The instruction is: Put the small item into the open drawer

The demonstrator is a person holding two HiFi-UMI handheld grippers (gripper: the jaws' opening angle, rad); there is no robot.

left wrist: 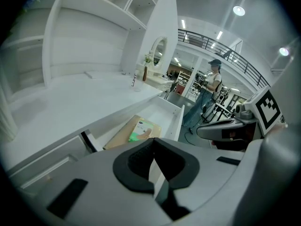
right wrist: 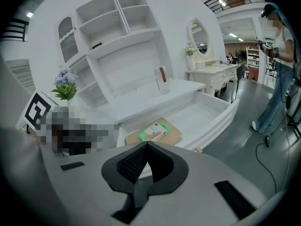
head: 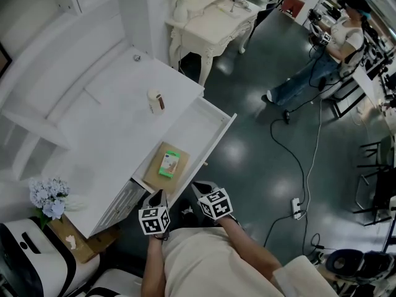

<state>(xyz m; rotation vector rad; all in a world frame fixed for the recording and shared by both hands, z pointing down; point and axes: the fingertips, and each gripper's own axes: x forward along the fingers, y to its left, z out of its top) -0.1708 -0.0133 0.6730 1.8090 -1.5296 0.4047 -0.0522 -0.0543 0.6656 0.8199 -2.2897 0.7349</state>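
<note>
Bottle (head: 154, 101) on the table (head: 111, 122) looks small, light, hard and maybe slippery; hold it round its middle. Left tongs (left wrist: 153, 144) and right tongs (right wrist: 145, 146) are closed, empty.

- A large indoor hall set up as a mock home, more a studio or lab than a lived-in room.
- Bedroom-style furniture stands in it: a white desk (head: 105, 122) with a shelf hutch (right wrist: 117, 22) and an open drawer (head: 199, 127), and an ornate dressing table (head: 213, 23) with an oval mirror (right wrist: 198, 32).
- The floor (head: 253, 159) is dark and glossy, and a cable (head: 307, 166) and a power strip (head: 297, 207) lie on it.
- A mezzanine railing (left wrist: 221, 48) and round ceiling lamps (left wrist: 239, 10) run overhead.
- Farther off, another person (head: 337, 39) holds a device.
</note>
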